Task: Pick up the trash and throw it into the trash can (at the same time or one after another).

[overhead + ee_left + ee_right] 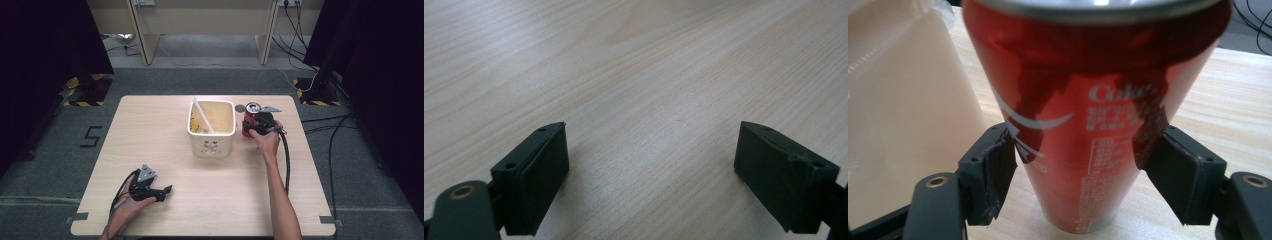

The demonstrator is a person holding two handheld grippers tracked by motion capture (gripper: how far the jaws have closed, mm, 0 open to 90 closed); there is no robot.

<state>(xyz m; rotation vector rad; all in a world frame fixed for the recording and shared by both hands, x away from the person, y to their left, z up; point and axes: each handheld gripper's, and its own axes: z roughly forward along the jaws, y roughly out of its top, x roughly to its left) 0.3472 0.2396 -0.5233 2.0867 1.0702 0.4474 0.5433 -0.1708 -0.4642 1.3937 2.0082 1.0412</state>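
While the right tongs (1078, 175) sit around the red cola can (1088, 115), their jaws stand on either side of its lower body, touching or very nearly touching the wall; from the right gripper view the grip looks closed on the can, though how firmly I cannot tell. The can stands upright on the tabletop (150, 145), just to the right of the cream bin (212, 142) with a white straw-like stick (203, 115) leaning inside it. A small dark round object (239, 107) lies just behind the can; what it is I cannot make out.

The step in hand appears to be taking hold of the can, likely to move it toward the bin. To do this well, the jaws should press squarely on opposite sides of the can, a little below its middle as they are now, so it does not pivot. The squeeze should be firm but gentle, since a thin, opened can dents easily and may slip. Lifting should go straight up first, keeping the can upright in case liquid remains, and clear of the bin's rim, which is close at hand.

The left tongs (651, 165) rest low over bare tabletop near the front left corner, jaws wide apart and holding nothing, well away from the can.
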